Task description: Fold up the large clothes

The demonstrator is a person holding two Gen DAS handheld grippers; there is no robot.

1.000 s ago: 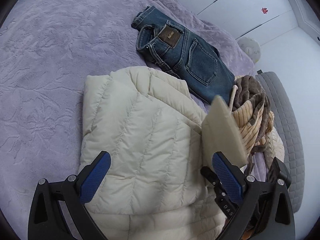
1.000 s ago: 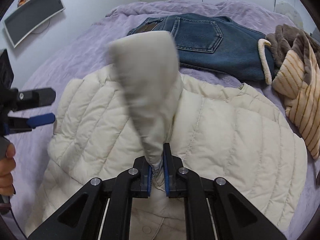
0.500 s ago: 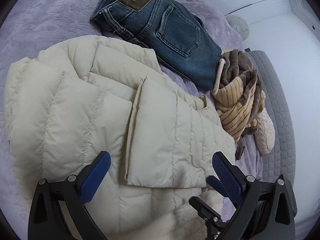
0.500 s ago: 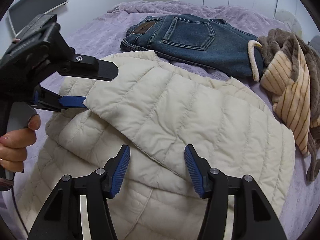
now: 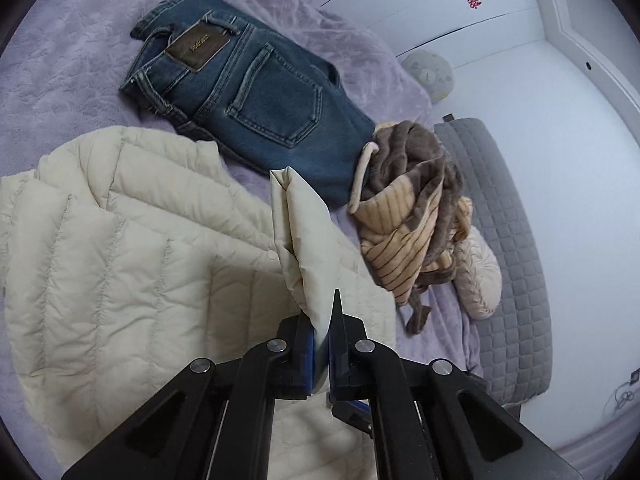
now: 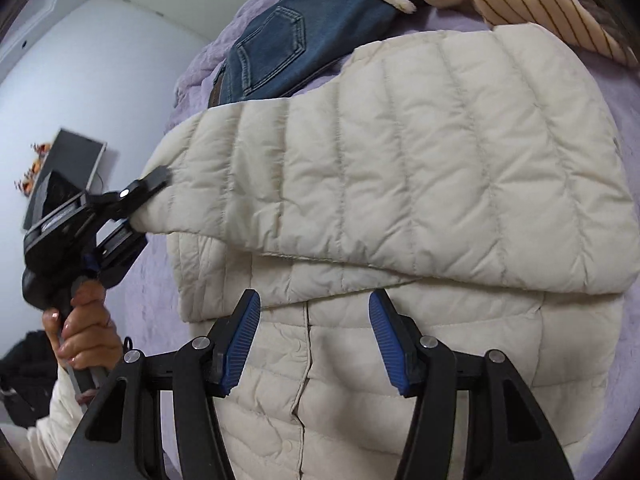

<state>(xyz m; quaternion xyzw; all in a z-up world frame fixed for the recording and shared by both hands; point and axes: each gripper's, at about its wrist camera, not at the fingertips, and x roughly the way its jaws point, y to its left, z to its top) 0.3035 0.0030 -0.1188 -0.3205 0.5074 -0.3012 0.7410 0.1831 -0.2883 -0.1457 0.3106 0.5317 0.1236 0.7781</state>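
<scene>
A cream quilted puffer jacket (image 5: 120, 264) lies on the purple bed. My left gripper (image 5: 322, 332) is shut on the cuff end of its sleeve (image 5: 304, 240) and holds it lifted above the jacket. In the right wrist view the left gripper (image 6: 148, 188) grips the end of the sleeve (image 6: 400, 184), which stretches across the jacket body (image 6: 360, 400). My right gripper (image 6: 314, 340) is open and empty, just above the jacket's front near its zip line.
Folded blue jeans (image 5: 248, 92) lie beyond the jacket on the purple bedspread (image 5: 60, 40). A brown and striped garment (image 5: 412, 216) is heaped to the right, next to a grey quilted cushion (image 5: 504, 240) and a cream pillow (image 5: 480, 280).
My right gripper let go of the sleeve and opened. My left gripper, open before, closed on the sleeve's end and now holds it lifted.
</scene>
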